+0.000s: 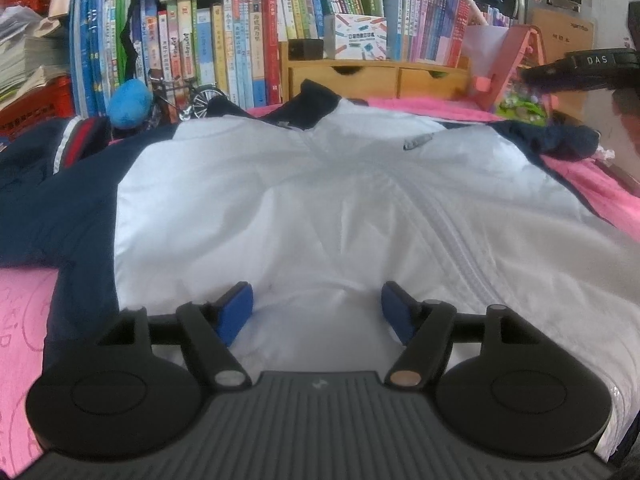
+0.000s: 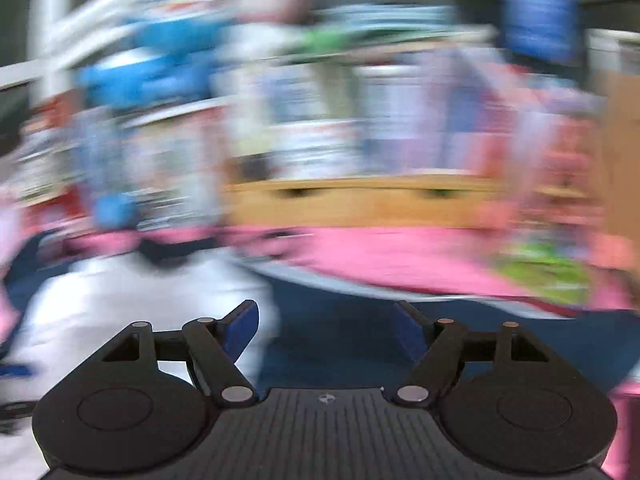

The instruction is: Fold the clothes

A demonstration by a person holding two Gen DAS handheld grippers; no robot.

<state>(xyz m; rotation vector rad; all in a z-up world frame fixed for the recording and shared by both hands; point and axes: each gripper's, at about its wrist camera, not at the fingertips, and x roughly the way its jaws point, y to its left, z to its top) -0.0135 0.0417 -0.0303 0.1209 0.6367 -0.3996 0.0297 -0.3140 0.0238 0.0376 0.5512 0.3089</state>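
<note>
The white-and-navy zip-front jacket [image 1: 320, 200] lies spread flat on the pink-covered table [image 1: 24, 320]. My left fingers [image 1: 316, 314] hover released above its hem; my right fingers [image 2: 326, 330], released too, hold nothing. Next, I judge, comes gripping a navy sleeve [image 1: 60, 200] to fold inward.

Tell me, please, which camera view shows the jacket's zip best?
The left wrist view: the zip runs sharp and unbroken down the white jacket front. The right wrist view is smeared by motion, showing only white and navy patches of the jacket, no zip.
</note>
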